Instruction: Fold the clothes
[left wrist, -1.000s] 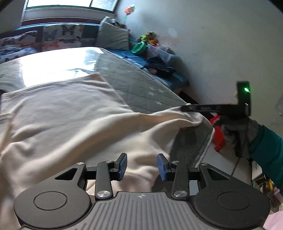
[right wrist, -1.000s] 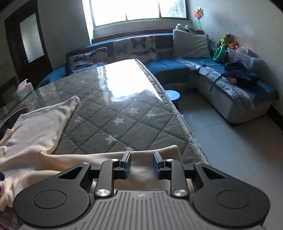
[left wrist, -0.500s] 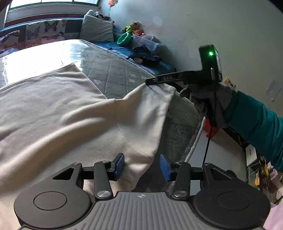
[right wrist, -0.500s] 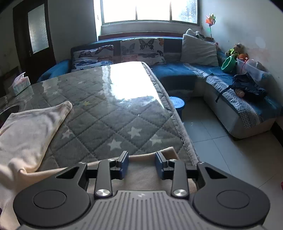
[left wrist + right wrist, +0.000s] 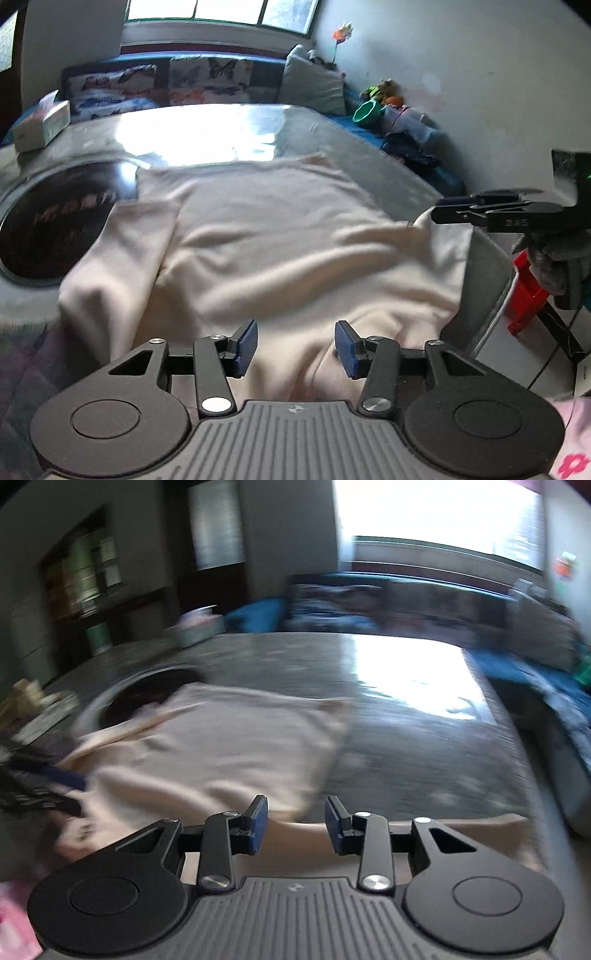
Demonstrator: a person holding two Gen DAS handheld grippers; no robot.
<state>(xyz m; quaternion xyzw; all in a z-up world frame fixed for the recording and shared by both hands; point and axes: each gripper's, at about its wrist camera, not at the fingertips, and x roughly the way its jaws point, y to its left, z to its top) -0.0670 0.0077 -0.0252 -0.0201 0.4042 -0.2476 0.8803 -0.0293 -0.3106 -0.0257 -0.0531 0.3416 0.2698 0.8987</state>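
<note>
A cream garment [image 5: 280,236] lies spread and rumpled on the grey quilted table cover [image 5: 373,162]. My left gripper [image 5: 295,349] hovers over its near hem, jaws apart and closing a little, pads clear of the cloth below. My right gripper [image 5: 448,213], held by a gloved hand [image 5: 554,258], is side-on at the garment's raised right corner by the table edge. In the blurred right wrist view, the right gripper [image 5: 295,825] stands open above a cream strip of the garment [image 5: 221,746]. The left gripper [image 5: 55,786] is a dark blur at far left.
A black round plate [image 5: 48,229] is set in the table at the left, partly under the cloth. A tissue box [image 5: 40,125] sits at the far left corner. A blue sofa [image 5: 207,81] with cushions runs behind; a red object [image 5: 524,295] stands on the floor at the right.
Both views have swung left across the table, the right one rolling and blurring. The garment's right corner, held high half a second ago, now sits lower by the table edge.
</note>
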